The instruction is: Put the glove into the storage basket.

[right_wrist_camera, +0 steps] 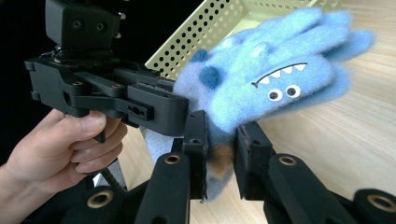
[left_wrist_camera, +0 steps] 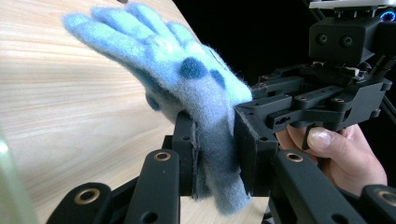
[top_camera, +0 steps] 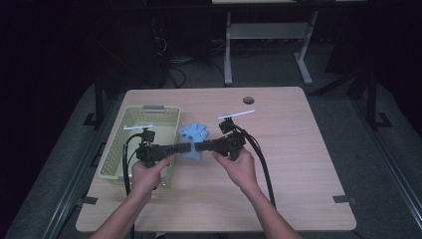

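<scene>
Left of the glove (top_camera: 194,139) stands the basket (top_camera: 149,115); the left gripper (top_camera: 185,148) and right gripper (top_camera: 199,147) meet at the glove's cuff, each clamped on it; the right gripper view shows the glove's toothy face, which the left gripper view lacks.

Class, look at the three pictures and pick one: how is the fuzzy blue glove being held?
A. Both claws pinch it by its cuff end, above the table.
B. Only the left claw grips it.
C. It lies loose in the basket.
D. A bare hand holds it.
A: the left claw and the right claw each clamp the glove near its cuff, beside the basket.
</scene>
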### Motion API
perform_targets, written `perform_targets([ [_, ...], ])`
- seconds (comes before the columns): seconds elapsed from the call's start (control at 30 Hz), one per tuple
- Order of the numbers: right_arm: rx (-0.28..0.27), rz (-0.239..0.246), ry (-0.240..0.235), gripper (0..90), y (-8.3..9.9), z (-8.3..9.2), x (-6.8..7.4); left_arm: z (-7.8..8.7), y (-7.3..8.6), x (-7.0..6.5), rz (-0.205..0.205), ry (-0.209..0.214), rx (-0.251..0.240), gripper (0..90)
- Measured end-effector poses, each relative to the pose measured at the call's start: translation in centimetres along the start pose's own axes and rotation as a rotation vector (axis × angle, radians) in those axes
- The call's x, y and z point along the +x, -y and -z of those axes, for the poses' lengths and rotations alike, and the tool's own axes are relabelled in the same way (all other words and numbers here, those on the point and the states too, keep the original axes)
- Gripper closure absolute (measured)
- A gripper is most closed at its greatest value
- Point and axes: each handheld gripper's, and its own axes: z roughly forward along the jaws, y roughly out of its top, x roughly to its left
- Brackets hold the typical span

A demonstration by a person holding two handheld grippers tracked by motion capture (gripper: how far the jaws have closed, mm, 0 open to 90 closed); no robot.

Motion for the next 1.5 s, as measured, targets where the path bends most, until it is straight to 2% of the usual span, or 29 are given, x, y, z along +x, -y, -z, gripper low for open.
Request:
perform_targets([
  [0.33, 0.001, 0.020, -0.018, 76.2, -0.8, -1.4, 0.7, 1.7, -0.2, 0.7, 0.013, -0.006, -0.025, 70.9],
  [0.5, 0.004, 0.013, -0.032, 76.2, -1.2, -2.1, 1.0, 2.5, -0.3, 1.1, 0.016, -0.011, -0.033, 70.9],
  [0.63, 0.005, 0.023, -0.038, 76.2, -1.7, -2.9, 1.5, 3.4, -0.5, 1.6, 0.035, -0.008, -0.040, 71.2],
  [0.77, 0.009, 0.027, -0.045, 76.2, -2.0, -3.6, 1.9, 4.1, -0.5, 1.9, 0.032, -0.014, -0.049, 71.2],
  [1.2, 0.018, 0.030, -0.069, 76.2, -3.0, -5.2, 2.5, 5.7, -0.8, 2.7, 0.050, -0.020, -0.065, 71.4],
  [1.5, 0.024, 0.029, -0.089, 76.3, -3.6, -7.0, 2.8, 7.0, -0.8, 3.7, 0.062, -0.037, -0.079, 71.4],
])
